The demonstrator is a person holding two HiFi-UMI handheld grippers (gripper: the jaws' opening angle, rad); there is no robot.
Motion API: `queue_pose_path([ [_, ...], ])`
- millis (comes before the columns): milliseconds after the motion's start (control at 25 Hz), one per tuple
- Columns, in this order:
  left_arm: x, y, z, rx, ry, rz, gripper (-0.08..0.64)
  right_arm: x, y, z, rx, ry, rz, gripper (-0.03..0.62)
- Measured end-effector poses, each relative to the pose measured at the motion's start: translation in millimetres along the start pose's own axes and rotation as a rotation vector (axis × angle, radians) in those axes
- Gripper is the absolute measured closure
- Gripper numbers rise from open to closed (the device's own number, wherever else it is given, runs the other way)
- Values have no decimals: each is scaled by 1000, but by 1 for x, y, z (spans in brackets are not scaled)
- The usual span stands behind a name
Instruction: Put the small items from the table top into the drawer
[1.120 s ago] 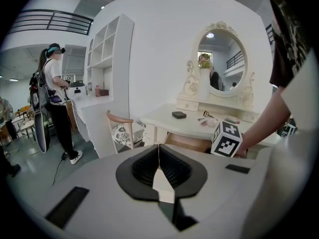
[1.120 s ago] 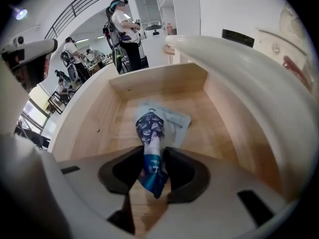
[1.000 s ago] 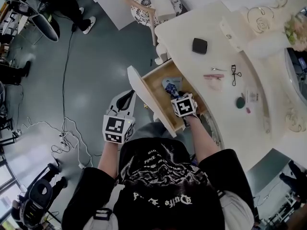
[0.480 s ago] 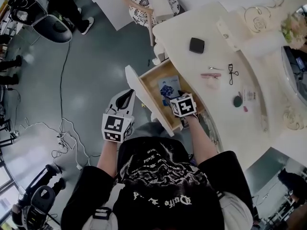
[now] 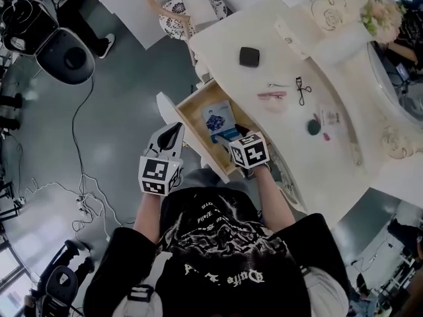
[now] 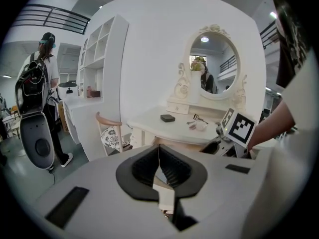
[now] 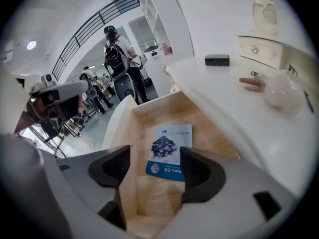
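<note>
The drawer (image 5: 196, 111) (image 7: 207, 133) stands pulled out from under the cream, curved-edged table top (image 5: 291, 51), a shallow box of pale raw wood with a white painted front. On its floor lies 1 flat, glossy packet (image 5: 217, 120) (image 7: 170, 151), rectangular, white above with a dark print and a blue band at its near end. The right gripper (image 5: 232, 142) (image 7: 155, 171) hangs above the drawer's near end, pointing steeply down. Its 2 dark, blocky jaws stand wide apart and have just been opening. Nothing is pinched between them, and the packet shows through the gap, flat on the wood and clear of both pads. The left gripper (image 5: 173, 132) (image 6: 160, 166) is held off the table beside the drawer front, over the grey floor. Its ribbed black pads meet in a thin seam, closed on nothing. Other small items sit on the smooth table top, well apart from the drawer: a matt black square case (image 5: 249, 56) (image 7: 217, 59) (image 6: 167, 118) with rounded corners, a slim pink stick (image 5: 272, 94) (image 7: 249, 82), a thin metal tweezers (image 5: 278, 85), a black wire-framed eyelash curler (image 5: 302, 91), and a small dark green disc (image 5: 313, 127). Behind the table stands a wooden chair (image 5: 185, 8) with a patterned round cushion.
</note>
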State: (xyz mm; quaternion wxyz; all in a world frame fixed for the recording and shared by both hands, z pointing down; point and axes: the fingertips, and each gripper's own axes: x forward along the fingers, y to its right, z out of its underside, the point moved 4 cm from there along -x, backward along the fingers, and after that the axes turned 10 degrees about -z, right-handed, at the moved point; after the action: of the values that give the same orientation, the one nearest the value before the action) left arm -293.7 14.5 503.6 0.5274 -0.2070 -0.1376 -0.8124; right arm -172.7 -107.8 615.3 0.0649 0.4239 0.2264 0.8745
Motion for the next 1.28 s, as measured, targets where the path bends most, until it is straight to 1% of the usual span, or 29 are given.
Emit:
queue_pose_path([
  [240,0,23,-10,6,24,49,543,-41,-15,-8,12,131,2,281],
  [440,1,44,-14,-16,38,93,543,-73,-20,-5,10,212,34,281],
  [560,1,56,-16,-8,43,117,543,-94,-21,-3,18,269,61,282],
  [640,1,64,-19,-3,50,130,543,-107,-23,-1,14,289,65,284],
  [760,1,76,-23,1,66,147,543,-124,-26,6,-5,292,66,284],
  [880,2,90,-25,7,76,166,543,-144,-24,12,-8,333,114,301],
  [960,0,100,-25,12,80,180,543,-160,-22,17,-1,373,159,332],
  [1080,-2,114,-26,20,88,200,543,-181,-18,26,5,412,230,338],
  [1160,-3,123,-27,23,95,210,543,-193,-17,32,3,428,258,347],
  [1280,-4,137,-30,31,104,224,543,-211,-13,40,-2,466,307,384],
])
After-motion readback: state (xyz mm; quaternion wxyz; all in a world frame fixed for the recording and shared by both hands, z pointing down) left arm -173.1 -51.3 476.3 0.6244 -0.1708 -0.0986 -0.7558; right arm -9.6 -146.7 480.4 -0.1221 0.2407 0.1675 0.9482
